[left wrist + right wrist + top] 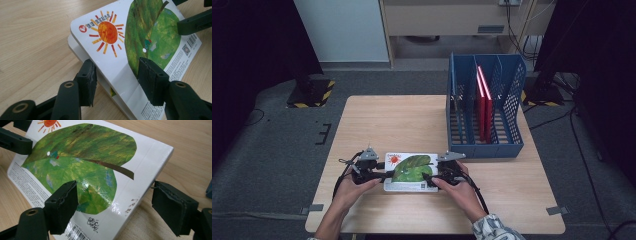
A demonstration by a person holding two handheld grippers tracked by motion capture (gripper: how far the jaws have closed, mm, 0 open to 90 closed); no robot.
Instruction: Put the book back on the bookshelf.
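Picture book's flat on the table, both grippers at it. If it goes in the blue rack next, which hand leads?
Likely right. The right gripper sits at the book's end nearer the blue rack, jaws open astride its spine corner. The left gripper is on the far end.

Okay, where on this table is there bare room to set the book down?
The table is bare left of the blue rack, and along the near edge right of the right gripper. The near middle is crowded: book, left gripper.
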